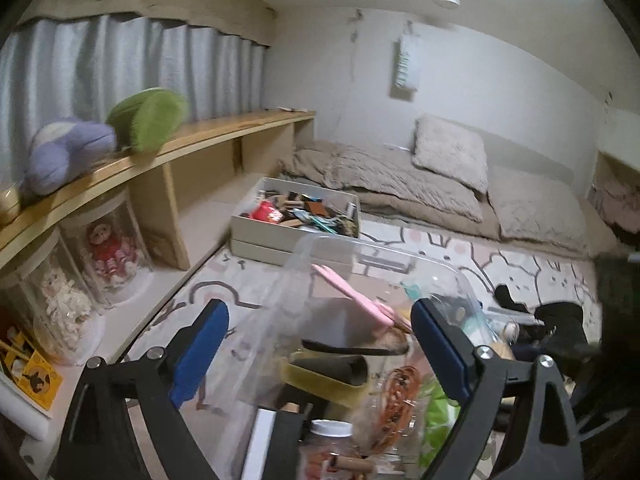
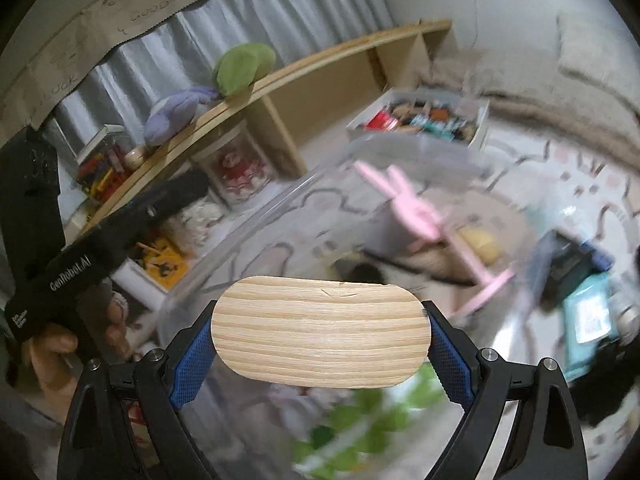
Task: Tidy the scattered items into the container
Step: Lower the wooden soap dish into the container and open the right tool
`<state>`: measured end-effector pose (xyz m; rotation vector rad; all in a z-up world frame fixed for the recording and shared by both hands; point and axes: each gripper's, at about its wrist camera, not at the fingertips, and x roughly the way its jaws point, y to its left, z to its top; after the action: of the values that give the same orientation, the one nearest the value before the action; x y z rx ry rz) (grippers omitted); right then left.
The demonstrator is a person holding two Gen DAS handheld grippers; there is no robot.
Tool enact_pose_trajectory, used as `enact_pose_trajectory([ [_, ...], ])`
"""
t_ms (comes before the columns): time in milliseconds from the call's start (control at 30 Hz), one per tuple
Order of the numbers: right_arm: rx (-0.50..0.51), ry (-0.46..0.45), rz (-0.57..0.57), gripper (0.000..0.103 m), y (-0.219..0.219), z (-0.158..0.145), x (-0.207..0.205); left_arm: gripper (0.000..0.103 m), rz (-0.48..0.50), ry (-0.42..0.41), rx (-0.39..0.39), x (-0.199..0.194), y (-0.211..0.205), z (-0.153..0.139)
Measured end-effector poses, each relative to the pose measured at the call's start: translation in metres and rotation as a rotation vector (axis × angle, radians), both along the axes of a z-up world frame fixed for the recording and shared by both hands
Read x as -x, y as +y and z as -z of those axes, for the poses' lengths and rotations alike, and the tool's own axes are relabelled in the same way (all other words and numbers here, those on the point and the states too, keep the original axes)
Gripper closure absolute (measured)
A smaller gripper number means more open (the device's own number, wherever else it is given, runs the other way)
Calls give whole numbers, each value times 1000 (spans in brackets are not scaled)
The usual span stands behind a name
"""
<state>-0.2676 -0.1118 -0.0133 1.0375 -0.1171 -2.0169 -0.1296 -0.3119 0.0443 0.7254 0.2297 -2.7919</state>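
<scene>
The clear plastic container waits below while the right hand-held gripper clamps an oval wooden piece for dropping in, the left hand-held gripper spread empty.

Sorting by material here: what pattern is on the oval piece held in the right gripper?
Pale wood grain in straight tan stripes on the oval wooden piece; right wrist view.
</scene>
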Motion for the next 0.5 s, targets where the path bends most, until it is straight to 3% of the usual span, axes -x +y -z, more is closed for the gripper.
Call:
enact_pose_trajectory([
  [167, 69, -164, -4, 9, -28, 18, 3, 10, -58, 27, -38, -14, -37, -2],
  [300, 130, -324, 88, 9, -43, 39, 11, 10, -88, 43, -81, -26, -57, -1],
  [433, 143, -390, 206, 9, -47, 50, 19, 10, -100, 47, -92, -33, -66, 1],
  [500, 173, -401, 246, 0, -45, 52, 24, 10, -102, 50, -99, -34, -69, 1],
])
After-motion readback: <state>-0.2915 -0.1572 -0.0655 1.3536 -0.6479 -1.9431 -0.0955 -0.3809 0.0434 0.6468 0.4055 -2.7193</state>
